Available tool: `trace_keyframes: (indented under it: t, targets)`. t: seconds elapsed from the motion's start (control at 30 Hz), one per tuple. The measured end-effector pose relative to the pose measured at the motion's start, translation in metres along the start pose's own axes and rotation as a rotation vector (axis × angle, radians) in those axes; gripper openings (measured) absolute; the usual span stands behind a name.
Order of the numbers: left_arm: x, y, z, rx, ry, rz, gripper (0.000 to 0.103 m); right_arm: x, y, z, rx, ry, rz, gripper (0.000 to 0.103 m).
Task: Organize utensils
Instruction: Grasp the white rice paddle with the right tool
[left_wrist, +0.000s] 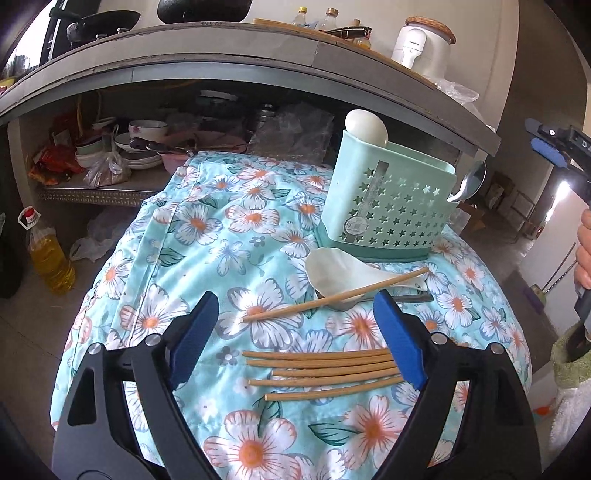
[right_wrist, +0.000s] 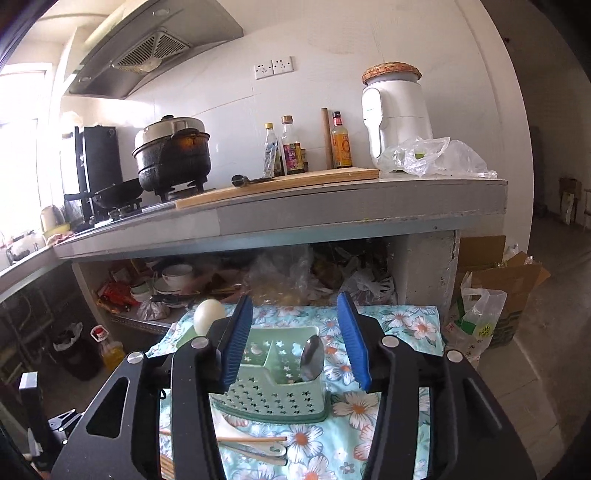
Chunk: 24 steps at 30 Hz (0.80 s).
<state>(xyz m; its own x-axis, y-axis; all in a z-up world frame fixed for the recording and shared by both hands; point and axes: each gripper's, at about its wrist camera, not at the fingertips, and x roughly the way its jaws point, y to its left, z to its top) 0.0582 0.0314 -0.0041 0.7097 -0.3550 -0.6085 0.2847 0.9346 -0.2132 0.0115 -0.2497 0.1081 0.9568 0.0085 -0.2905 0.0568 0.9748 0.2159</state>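
1. The white appliance (left_wrist: 419, 46) on the counter carries a small grey brand word on its front in the left wrist view; it looks like "Panasonic", though the letters are tiny and not sure.
2. The black device body (left_wrist: 576, 142) at the right edge of the left wrist view shows white capitals beginning "DA"; the rest is cut off.
3. The utensil caddy (left_wrist: 388, 206) bears a round sticker (left_wrist: 355, 224) low on its front strip; its print is too small to read.
4. The sauce bottles (right_wrist: 293, 147) on the counter have coloured labels, and their writing is illegible.
5. The cooking oil bottle (left_wrist: 50, 254) on the floor has a red and white cap label, also unreadable.
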Motion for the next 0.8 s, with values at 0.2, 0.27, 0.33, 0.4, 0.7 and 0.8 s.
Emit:
trace_keyframes:
  t: [0.2,0.27,0.33,0.4,0.7,0.8]
  targets:
    - [0.013,0.0,0.002,0.013,0.077,-0.006,0.089,0.016,0.021,-0.044,-0.054,0.174,0.09,0.054]
    - [0.016,0.0,0.003,0.016,0.082,0.009,0.091,0.028,0.034,-0.057,-0.104,0.24,0.11,0.054]
    - [0.017,0.002,0.004,0.015,0.079,0.011,0.094,0.04,0.046,-0.069,-0.151,0.289,0.123,0.054]
    - [0.016,0.005,0.004,-0.002,0.069,-0.01,0.095,0.052,0.055,-0.079,-0.172,0.336,0.145,0.054]
    - [0.039,0.01,0.011,0.022,0.081,0.069,0.095,0.129,0.079,-0.119,-0.163,0.556,0.162,0.035]
    - [0.058,0.014,0.02,0.03,0.1,0.132,0.094,0.148,0.083,-0.132,-0.164,0.599,0.143,0.026]
